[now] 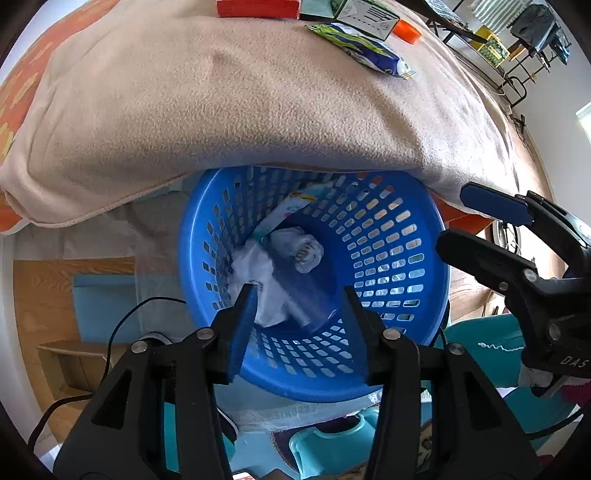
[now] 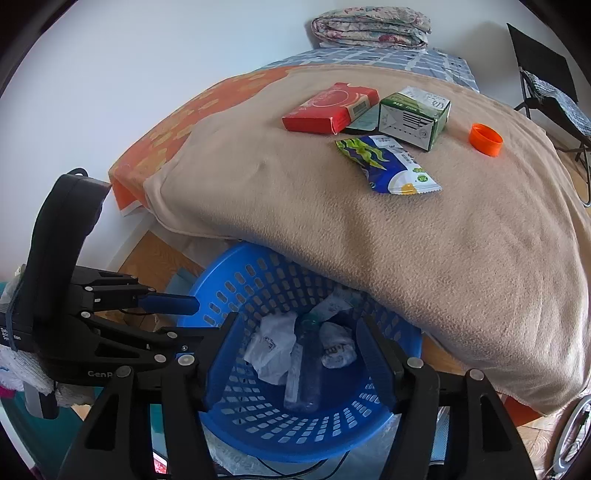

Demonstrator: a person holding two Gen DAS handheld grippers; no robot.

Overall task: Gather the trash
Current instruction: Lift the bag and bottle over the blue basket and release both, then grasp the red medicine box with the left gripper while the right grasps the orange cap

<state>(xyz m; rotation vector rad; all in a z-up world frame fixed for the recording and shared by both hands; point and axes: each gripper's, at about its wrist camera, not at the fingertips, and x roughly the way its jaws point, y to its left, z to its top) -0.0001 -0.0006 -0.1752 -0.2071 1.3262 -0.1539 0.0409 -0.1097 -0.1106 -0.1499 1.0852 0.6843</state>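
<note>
A blue perforated basket [image 1: 399, 236] [image 2: 258, 280] sits on the floor, partly under the bed's edge. It holds crumpled white paper [image 1: 273, 295] [image 2: 271, 349], a clear plastic bottle [image 2: 308, 365] and a wrapper. On the beige blanket [image 2: 369, 214] lie a red box [image 2: 328, 109], a green and white carton [image 2: 413, 114], a blue and green snack wrapper [image 2: 388, 162] and an orange cap [image 2: 485, 138]. My left gripper [image 1: 299, 291] is open and empty above the basket. My right gripper [image 2: 297, 321] is open and empty above the basket too.
A folded quilt [image 2: 371, 27] lies at the bed's far end. A black folding chair [image 2: 546, 85] stands at the right. Wooden floor, cables and teal items lie around the basket.
</note>
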